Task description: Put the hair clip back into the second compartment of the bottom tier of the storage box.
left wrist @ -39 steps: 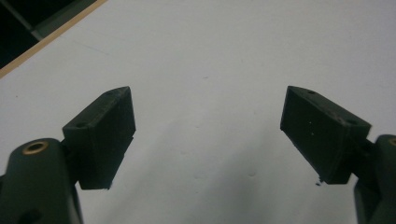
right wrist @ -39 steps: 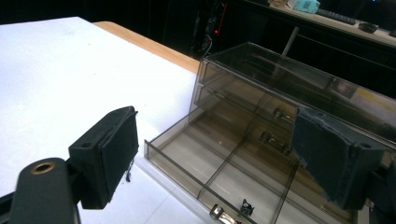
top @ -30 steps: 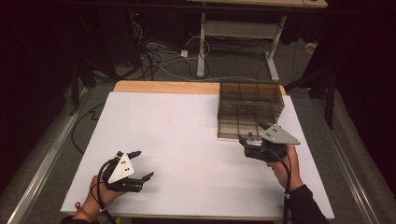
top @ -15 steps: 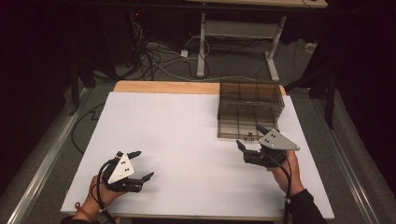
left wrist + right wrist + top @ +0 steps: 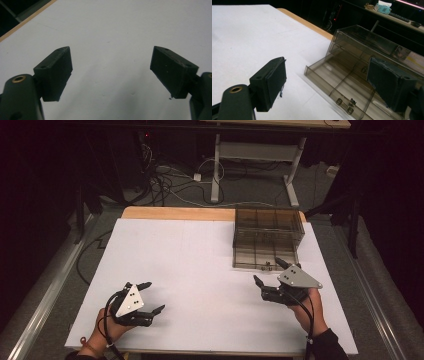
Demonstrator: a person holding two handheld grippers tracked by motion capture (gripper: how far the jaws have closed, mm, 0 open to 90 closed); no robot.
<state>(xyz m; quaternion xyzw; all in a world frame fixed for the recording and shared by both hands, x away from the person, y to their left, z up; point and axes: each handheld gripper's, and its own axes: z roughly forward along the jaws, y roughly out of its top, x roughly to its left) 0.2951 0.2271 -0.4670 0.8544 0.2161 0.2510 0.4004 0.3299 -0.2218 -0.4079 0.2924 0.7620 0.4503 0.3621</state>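
Both tools open and empty over the white surface (image 5: pixel 200 270).
Smoky plastic drawer box (image 5: pixel 267 237) at far right, drawer pulled out; right tool (image 5: pixel 270 277) wide open just beside it, left tool (image 5: pixel 152 297) well apart; small metal parts (image 5: pixel 344 105) in drawer.

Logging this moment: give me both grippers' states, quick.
Left gripper: open, holding nothing.
Right gripper: open, holding nothing, beside the clear drawer box.

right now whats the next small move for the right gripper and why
Probably ease the right gripper forward and down into the open drawer of the smoky plastic box. Its jaws stand open and empty, and small metal parts lie in the drawer's front compartment just ahead. The left gripper rests open over bare table.
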